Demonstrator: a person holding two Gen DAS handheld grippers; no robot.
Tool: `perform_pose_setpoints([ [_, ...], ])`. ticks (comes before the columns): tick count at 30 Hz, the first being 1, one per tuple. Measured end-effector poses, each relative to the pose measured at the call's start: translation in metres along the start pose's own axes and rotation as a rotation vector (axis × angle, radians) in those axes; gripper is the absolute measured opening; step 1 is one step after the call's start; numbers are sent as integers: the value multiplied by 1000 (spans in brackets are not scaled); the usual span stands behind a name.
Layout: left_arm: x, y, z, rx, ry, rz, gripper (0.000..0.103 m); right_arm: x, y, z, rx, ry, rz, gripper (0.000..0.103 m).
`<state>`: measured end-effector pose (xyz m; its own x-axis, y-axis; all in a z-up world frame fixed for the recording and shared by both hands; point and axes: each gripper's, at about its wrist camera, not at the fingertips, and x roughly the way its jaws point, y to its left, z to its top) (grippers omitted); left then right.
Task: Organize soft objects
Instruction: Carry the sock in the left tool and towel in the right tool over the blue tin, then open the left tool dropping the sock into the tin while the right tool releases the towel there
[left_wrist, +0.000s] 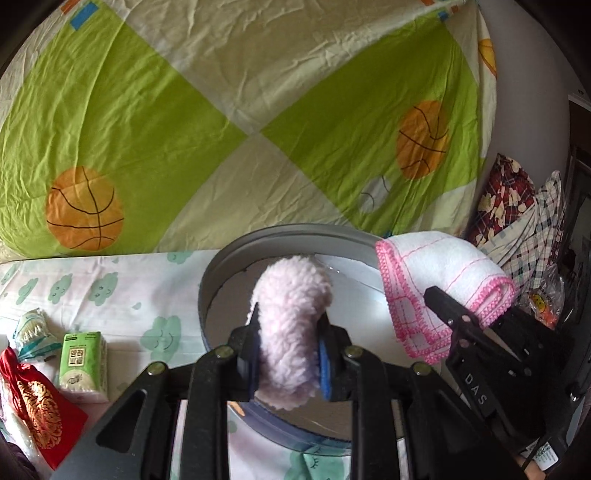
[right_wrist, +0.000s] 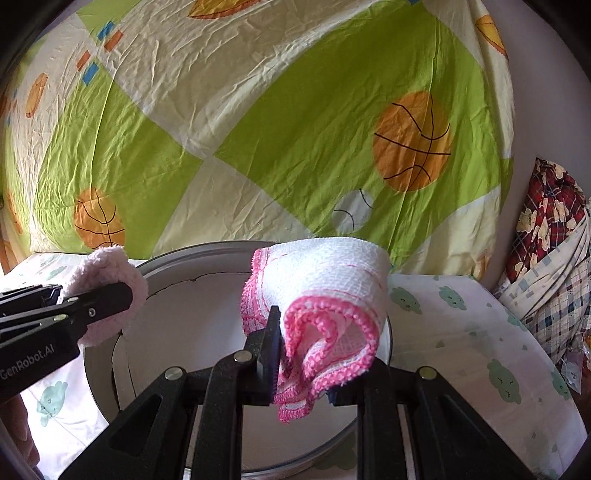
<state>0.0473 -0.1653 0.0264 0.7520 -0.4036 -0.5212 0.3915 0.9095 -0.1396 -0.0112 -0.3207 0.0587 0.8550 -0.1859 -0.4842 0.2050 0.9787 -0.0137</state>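
Observation:
A fluffy pale pink cloth (left_wrist: 291, 332) is pinched in my left gripper (left_wrist: 288, 354), which is shut on it above the round grey basin (left_wrist: 258, 243). In the right wrist view the same pink cloth (right_wrist: 110, 280) and the left gripper (right_wrist: 103, 299) hang over the basin's left rim. My right gripper (right_wrist: 314, 365) is shut on a folded white cloth with pink edging (right_wrist: 325, 295), held over the white inside of the basin (right_wrist: 177, 321). From the left wrist view the white cloth (left_wrist: 439, 273) and the right gripper (left_wrist: 458, 314) sit at the basin's right side.
A green and cream quilt with basketballs (left_wrist: 236, 110) rises behind the basin. On the cloud-print sheet (left_wrist: 92, 284) at left lie a green tissue pack (left_wrist: 83, 362), a red pouch (left_wrist: 37, 402) and a small packet (left_wrist: 33, 328). Plaid fabric (right_wrist: 546, 258) is piled at the right.

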Motion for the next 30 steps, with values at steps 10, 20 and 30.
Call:
perform_pose_setpoints([
  [10, 33, -14, -5, 3, 60, 0, 22, 13, -4, 0, 11, 48, 23, 21],
  [20, 33, -10, -8, -2, 31, 60, 90, 13, 1, -1, -11, 46, 12, 55],
  [30, -18, 7, 4, -25, -161, 225, 103, -6, -6, 1, 38, -46, 16, 80],
])
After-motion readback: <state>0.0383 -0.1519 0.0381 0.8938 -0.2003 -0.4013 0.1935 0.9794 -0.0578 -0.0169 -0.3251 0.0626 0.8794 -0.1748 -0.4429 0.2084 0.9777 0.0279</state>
